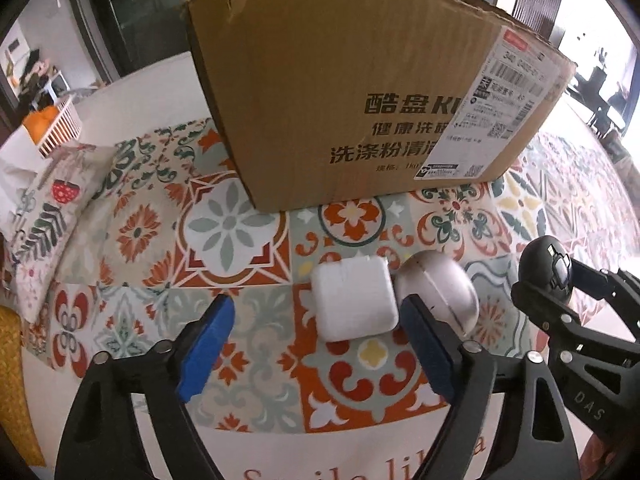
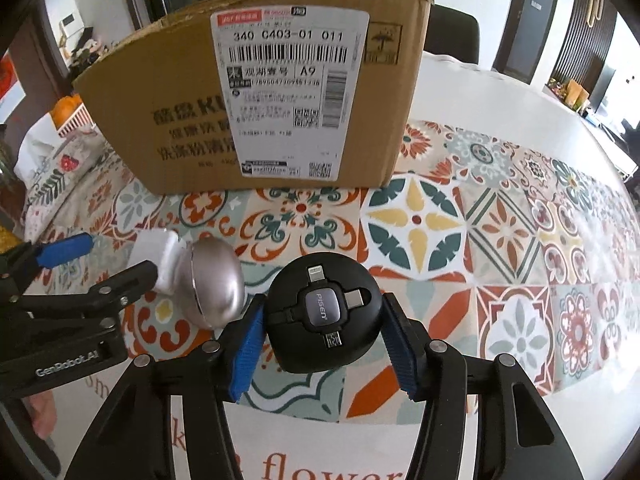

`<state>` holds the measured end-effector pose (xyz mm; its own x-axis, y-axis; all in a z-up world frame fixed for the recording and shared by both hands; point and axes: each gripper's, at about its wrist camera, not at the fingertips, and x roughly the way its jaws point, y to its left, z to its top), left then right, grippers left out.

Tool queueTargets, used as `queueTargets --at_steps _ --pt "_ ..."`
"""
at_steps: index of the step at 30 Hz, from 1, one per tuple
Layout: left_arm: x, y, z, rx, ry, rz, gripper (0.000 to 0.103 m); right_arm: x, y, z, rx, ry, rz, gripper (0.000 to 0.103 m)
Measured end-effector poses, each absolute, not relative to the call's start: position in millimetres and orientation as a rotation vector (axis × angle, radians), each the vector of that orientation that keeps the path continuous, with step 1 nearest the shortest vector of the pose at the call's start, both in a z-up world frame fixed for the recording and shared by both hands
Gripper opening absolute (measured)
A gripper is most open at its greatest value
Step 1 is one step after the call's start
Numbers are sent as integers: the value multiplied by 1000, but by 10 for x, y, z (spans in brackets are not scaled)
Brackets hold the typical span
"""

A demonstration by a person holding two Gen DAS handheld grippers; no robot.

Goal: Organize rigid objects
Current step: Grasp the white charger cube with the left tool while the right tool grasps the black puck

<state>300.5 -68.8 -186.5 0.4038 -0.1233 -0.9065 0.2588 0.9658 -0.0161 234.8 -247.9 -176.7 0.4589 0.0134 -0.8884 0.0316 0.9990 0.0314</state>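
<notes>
1. Three small things were in play on the patterned cloth [image 2: 416,224] of the table, all in front of the box [image 1: 344,92]; the box stood toward the far edge, its labelled face turned to the cameras.
2. Right gripper [image 2: 324,320] was clamped on the black reel [image 2: 323,316], a round cable holder with plugs folded across its top; both blue pads pressed its sides; whether it was lifted clear of the cloth or resting on it could not be told.
3. Left gripper [image 1: 320,344] had its jaws wide apart and held nothing; the white charger [image 1: 354,300] lay just ahead, between the lines of the two fingers but not yet between the pads.
4. Silver shell [image 1: 440,292], an egg-shaped case, lay touching or all but touching the charger on its right; the left gripper's right finger stood just in front of it.
5. Step in hand, as I judged it: the reel was secured and due to go to the box, while the left side lined up on the charger.
6. Next move called for raising the reel above the box's rim; the top was not visible, so whether it stood open could not be told.
7. Left gripper needed to advance and shift slightly right, straddling the charger alone; its right finger risked nudging the shell and rolling it away.
</notes>
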Motion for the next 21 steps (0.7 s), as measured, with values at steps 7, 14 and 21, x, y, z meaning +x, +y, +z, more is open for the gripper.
queueTargets --at_steps 7,14,21 --pt "3081 -753 -1945 96 1154 -248 70 2380 -2486 -1772 55 1092 -8 56" --pt "3088 -744 -1988 105 1147 -250 64 2382 -2483 -1792 60 1098 -5 56" --pt "3089 -703 -2017 118 1152 -249 61 2400 -2390 -1801 56 1096 18 56"
